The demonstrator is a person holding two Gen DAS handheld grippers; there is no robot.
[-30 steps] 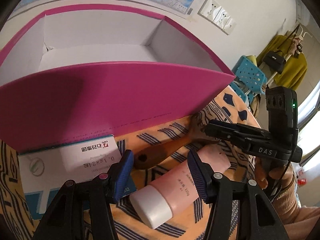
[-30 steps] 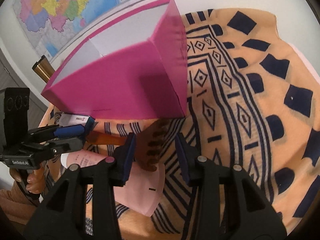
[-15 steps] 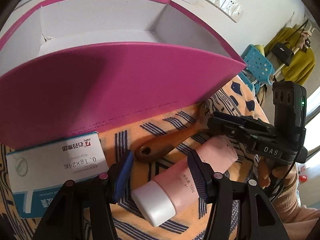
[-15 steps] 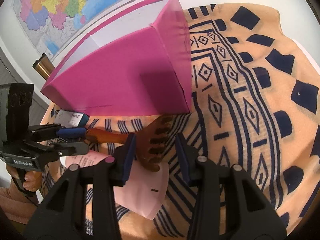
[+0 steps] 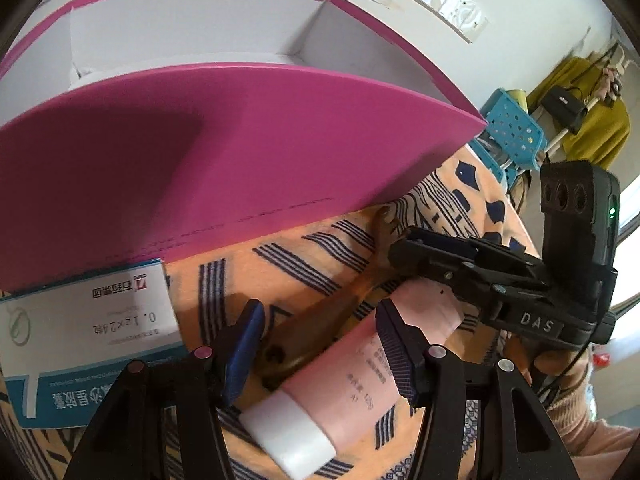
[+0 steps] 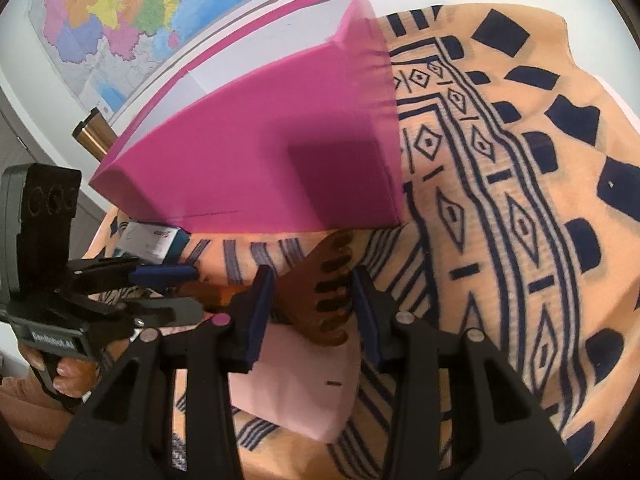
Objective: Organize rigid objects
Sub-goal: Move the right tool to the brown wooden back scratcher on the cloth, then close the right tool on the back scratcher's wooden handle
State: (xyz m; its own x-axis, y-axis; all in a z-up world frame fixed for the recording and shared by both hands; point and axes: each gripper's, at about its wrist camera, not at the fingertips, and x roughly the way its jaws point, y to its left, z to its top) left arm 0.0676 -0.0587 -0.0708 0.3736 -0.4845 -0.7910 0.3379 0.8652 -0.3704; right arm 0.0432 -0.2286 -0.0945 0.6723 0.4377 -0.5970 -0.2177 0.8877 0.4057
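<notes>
Wall map [image 6: 120, 12] top left, wall sockets [image 5: 448, 0], blue plastic chair [image 5: 512, 136], yellow coat [image 5: 596, 128] w/ black bag [image 5: 564, 106] far right.

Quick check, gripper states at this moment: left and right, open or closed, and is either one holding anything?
Left gripper: open, astride the wooden comb handle and pink tube, gripping nothing.
Right gripper: open around the comb's toothed end, not clamped.

Comb [image 6: 320, 296] and tube [image 5: 340, 376] side by side before box [image 5: 240, 160]; carton [image 5: 88, 340] left of them.

Magenta box [image 6: 256, 160] close ahead of comb [image 6: 320, 296]; bare cloth [image 6: 520, 280] rightward.
</notes>
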